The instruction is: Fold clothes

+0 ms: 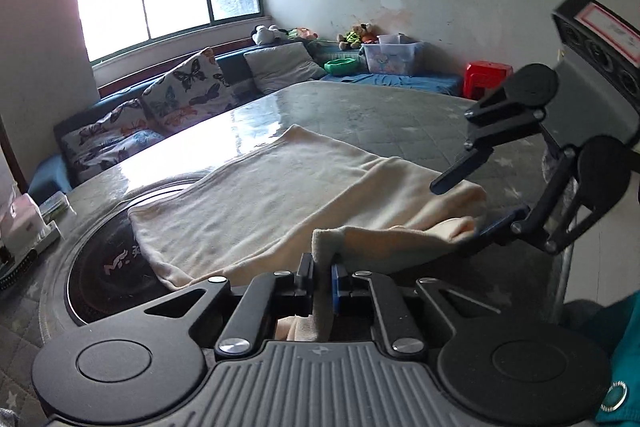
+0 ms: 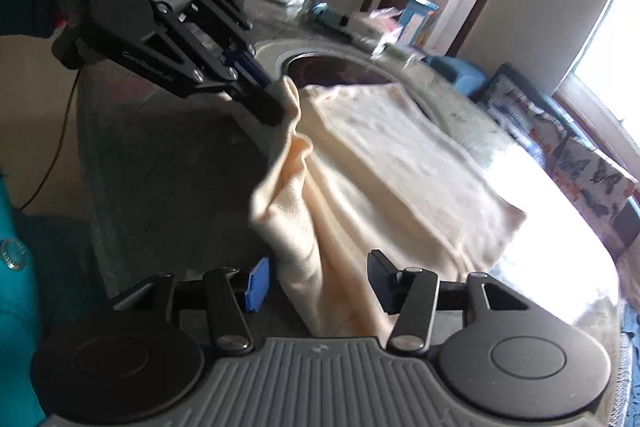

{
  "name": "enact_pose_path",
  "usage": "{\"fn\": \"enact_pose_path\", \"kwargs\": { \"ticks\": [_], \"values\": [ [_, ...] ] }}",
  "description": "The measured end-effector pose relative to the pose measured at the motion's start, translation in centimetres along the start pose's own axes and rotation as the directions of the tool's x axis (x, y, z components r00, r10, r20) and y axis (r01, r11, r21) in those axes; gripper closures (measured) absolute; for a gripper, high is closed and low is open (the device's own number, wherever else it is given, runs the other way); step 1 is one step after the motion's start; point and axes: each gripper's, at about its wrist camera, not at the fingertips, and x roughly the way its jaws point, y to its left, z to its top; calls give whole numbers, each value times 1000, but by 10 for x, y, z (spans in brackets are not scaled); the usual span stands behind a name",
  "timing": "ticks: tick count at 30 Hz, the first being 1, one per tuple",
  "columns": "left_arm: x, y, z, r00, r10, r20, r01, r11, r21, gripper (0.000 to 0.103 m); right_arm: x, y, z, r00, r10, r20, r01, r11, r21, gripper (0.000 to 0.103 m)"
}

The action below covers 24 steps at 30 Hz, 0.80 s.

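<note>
I reference everything to the round table [image 1: 360,107]. My left gripper [image 1: 321,281] is clenched on a corner of the cream cloth [image 1: 260,195] (lifted at the near edge). The cloth lies across the tabletop. My right gripper [image 2: 316,281] stands released, cloth between its fingers.

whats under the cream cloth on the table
The cream cloth lies on the table, covering part of a round black inset plate. The rest underneath is hidden.
</note>
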Motion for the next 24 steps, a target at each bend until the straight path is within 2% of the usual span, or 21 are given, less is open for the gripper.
{"fn": "enact_pose_path", "kwargs": {
  "ticks": [6,8,9,10,11,14,16,17,22,24],
  "values": [
    [11,10,3,1000,-12,-17,11,999,-45,94,6,-2,3,1000,15,2,-15,1000,-12,48],
    [9,9,0,1000,-18,-19,18,999,-43,94,13,-5,6,999,40,1,-40,999,16,53],
    [6,7,-1,1000,-16,-16,16,999,-30,90,17,-9,8,998,58,-2,-58,997,42,59],
    [3,5,-3,1000,-13,-12,13,1000,-13,90,20,-13,10,997,80,-6,-79,994,72,70],
    [-1,2,-5,1000,-9,-10,9,1000,5,90,22,-16,12,995,98,-9,-97,990,100,76],
    [-12,-5,-15,1000,11,-7,-10,998,63,78,24,-25,15,992,124,-10,-120,978,172,88],
    [-17,-9,-23,999,30,-10,-29,995,95,66,23,-31,16,990,137,-4,-133,967,215,89],
    [-18,-11,-27,999,40,-16,-38,993,115,64,22,-33,16,990,141,-1,-137,964,227,89],
    [-18,-21,-43,996,74,-54,-60,972,228,64,17,-40,15,988,152,11,-150,950,276,91],
    [-19,-21,-46,996,71,-59,-55,972,230,67,15,-40,16,989,147,16,-145,949,279,92]
  ]
}}
